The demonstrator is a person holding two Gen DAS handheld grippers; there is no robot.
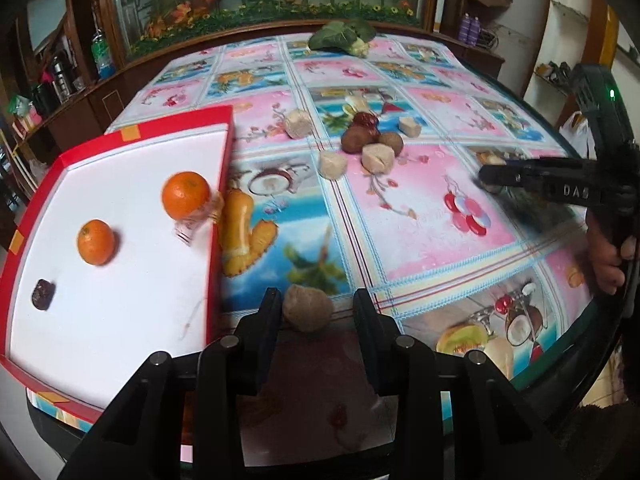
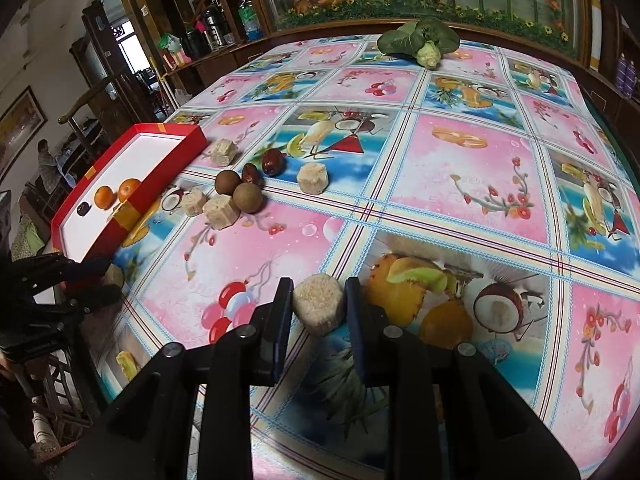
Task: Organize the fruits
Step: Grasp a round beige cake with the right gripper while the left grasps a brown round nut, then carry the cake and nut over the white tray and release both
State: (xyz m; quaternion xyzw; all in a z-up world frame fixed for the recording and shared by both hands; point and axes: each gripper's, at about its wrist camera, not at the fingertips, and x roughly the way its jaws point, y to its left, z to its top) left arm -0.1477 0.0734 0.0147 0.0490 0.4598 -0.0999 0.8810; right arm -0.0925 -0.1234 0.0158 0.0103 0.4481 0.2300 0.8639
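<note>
The red tray (image 1: 224,148) is seen at nine o'clock in the left wrist view, its near right wall running along the tablecloth (image 1: 400,216) toward the table's front edge. Inside it two oranges (image 1: 186,195) and a dark date (image 1: 43,294) are scattered, well apart, with much bare white floor left between them. Open cloth is spread from the centre to three o'clock.

The cluster of brown fruits (image 2: 239,189) and pale cakes (image 2: 221,209) is seen at ten o'clock in the right wrist view, just beside the tray's far corner. A leafy vegetable (image 2: 420,42) lies at twelve o'clock near the far edge, its pale stem pointed toward the camera.

The left gripper (image 1: 316,304) is parted, and a round brown fruit (image 1: 307,307) is seen between its fingers, just beside the tray wall; whether it is pressed cannot be told. The right gripper (image 2: 318,300) is closed against a pale round cake (image 2: 319,308), whose flat face is turned upward.
</note>
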